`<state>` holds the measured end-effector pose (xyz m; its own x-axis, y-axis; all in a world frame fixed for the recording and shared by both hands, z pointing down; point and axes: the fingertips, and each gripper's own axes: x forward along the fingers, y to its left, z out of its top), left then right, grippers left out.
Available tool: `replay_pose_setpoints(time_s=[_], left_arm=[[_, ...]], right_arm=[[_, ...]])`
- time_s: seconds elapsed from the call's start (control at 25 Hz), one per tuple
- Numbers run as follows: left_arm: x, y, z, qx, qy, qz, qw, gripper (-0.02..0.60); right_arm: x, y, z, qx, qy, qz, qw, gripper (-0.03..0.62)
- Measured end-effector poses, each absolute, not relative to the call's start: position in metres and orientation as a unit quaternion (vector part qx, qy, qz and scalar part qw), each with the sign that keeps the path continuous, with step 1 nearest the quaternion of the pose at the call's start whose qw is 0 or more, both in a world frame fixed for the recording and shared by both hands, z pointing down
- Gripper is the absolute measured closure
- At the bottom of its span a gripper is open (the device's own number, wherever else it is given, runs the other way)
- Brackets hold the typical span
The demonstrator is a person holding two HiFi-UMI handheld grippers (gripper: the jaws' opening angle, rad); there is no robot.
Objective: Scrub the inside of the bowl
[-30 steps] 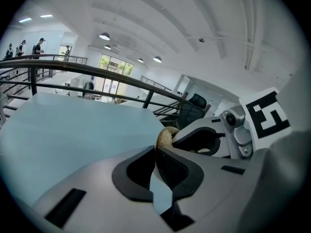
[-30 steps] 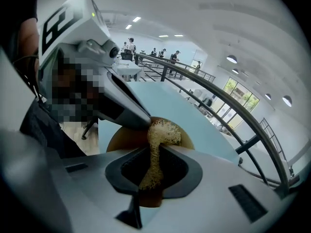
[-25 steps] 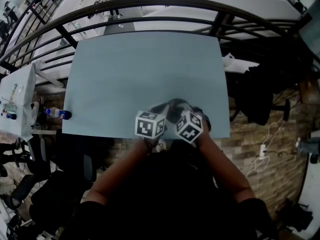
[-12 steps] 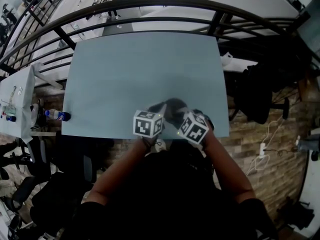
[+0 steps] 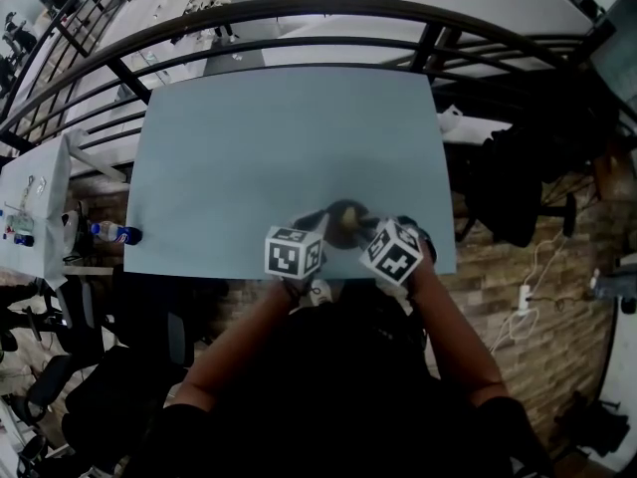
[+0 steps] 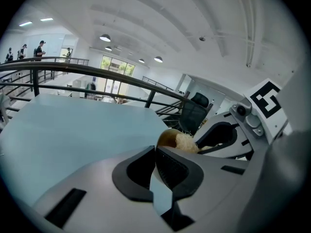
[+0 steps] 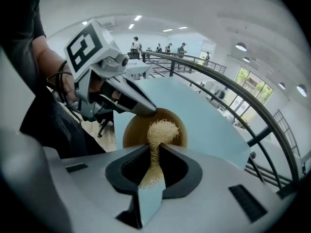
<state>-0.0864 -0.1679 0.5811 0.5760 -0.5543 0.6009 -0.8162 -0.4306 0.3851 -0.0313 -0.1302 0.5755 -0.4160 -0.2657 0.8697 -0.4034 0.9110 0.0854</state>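
A brown bowl (image 5: 345, 216) sits at the near edge of the pale blue table (image 5: 279, 137). My left gripper (image 5: 317, 231) reaches it from the left; in the right gripper view its fingers (image 7: 132, 101) pinch the bowl's (image 7: 135, 129) rim, shut. My right gripper (image 7: 155, 152) is shut on a pale fibrous scrubber (image 7: 162, 129), whose tuft sits inside the bowl. From the left gripper view, the bowl's rim (image 6: 165, 138) lies at my left gripper (image 6: 156, 152), with the scrubber (image 6: 186, 142) and the right gripper (image 6: 221, 137) just beyond.
A dark curved railing (image 5: 299, 13) runs behind the table. A water bottle (image 5: 114, 231) lies off the table's left near corner, beside a white table (image 5: 35, 197). A black chair (image 5: 508, 192) stands to the right. The table's near edge lies just under both grippers.
The right gripper has shifted a little right and toward me, so more of the bowl's brown inside shows. The left gripper has hardly moved.
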Motion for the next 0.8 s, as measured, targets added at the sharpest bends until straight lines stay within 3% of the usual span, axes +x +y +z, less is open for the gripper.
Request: replay_pose_setpoints(time_s=[0.36, 0.8], left_arm=[[-0.069, -0.158, 0.58, 0.826, -0.396, 0.185, 0.356, 0.571], [-0.072, -0.169, 0.561, 0.844, -0.414, 0.186, 0.284, 0.571]], right_arm=[[-0.033, -0.15, 0.584, 0.241, -0.828, 0.065, 0.502, 0.531], [-0.067, -0.116, 0.595, 0.135, -0.857, 0.081, 0.491, 0.531]])
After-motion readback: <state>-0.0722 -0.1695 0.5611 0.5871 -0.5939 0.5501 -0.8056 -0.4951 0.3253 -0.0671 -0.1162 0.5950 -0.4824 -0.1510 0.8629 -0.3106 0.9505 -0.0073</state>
